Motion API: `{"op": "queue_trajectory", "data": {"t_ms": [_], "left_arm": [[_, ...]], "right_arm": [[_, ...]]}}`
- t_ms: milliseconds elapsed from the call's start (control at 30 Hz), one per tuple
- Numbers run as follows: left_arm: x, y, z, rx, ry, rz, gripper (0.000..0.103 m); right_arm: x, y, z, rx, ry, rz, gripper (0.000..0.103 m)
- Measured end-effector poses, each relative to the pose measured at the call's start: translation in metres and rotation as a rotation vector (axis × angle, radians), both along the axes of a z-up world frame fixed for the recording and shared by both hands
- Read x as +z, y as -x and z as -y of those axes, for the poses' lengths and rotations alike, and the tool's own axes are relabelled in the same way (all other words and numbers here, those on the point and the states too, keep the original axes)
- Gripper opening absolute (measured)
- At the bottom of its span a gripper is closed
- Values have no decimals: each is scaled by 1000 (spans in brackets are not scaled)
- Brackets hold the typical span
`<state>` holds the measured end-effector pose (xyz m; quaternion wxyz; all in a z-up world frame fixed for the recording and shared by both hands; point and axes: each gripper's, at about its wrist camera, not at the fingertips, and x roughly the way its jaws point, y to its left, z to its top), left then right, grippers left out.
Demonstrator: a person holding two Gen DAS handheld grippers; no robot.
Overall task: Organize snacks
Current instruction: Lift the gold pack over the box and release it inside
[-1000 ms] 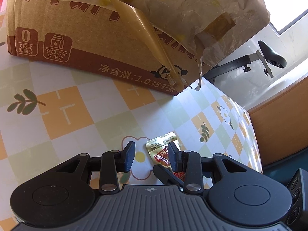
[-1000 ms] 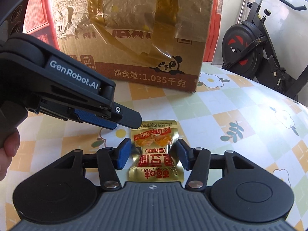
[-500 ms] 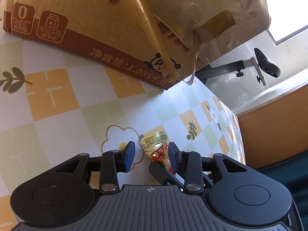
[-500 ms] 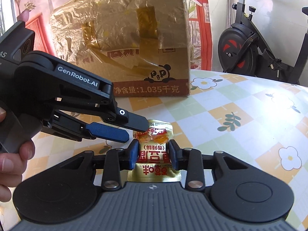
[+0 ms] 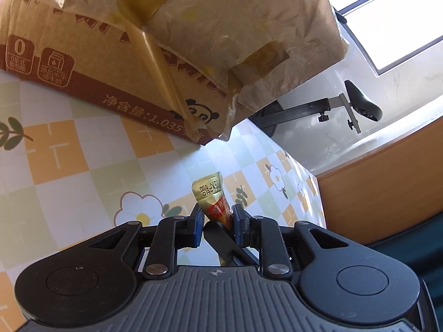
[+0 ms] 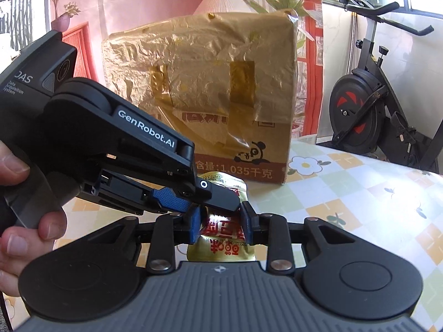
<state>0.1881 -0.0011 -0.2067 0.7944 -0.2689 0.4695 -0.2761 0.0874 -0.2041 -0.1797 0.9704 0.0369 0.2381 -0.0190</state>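
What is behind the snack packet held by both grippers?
Behind the snack packet stands a cardboard box on the patterned tablecloth, with crinkled plastic taped over its front. What the box holds, and the table behind it, cannot be seen.

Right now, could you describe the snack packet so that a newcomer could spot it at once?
Find the big cardboard box on the flower-patterned tablecloth. In front of it, both grippers pinch one small packet: the only shiny gold pouch with red lettering.
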Motion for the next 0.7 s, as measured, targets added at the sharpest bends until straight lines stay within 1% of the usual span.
{"op": "queue_trajectory", "data": {"t_ms": [200,300,367,467,567,633,700], "left_arm": [[53,4,-14,32,33,126,23],[83,4,-24,59,57,186,23],[107,2,-29,77,71,241,23],[138,-8,-39,104,83,299,23],[165,-28,-42,129,76,347,23],[177,-45,-46,145,65,357,23],[181,-63,-46,164,54,344,23]], "right_arm": [[51,-9,-12,41,75,89,31],[79,-18,-20,72,116,136,31],[99,-26,-25,92,151,172,31],[131,-50,-31,126,185,219,31],[154,-81,-28,151,197,248,32],[163,-105,-24,158,193,253,32],[165,-126,-20,159,176,246,33]]}}
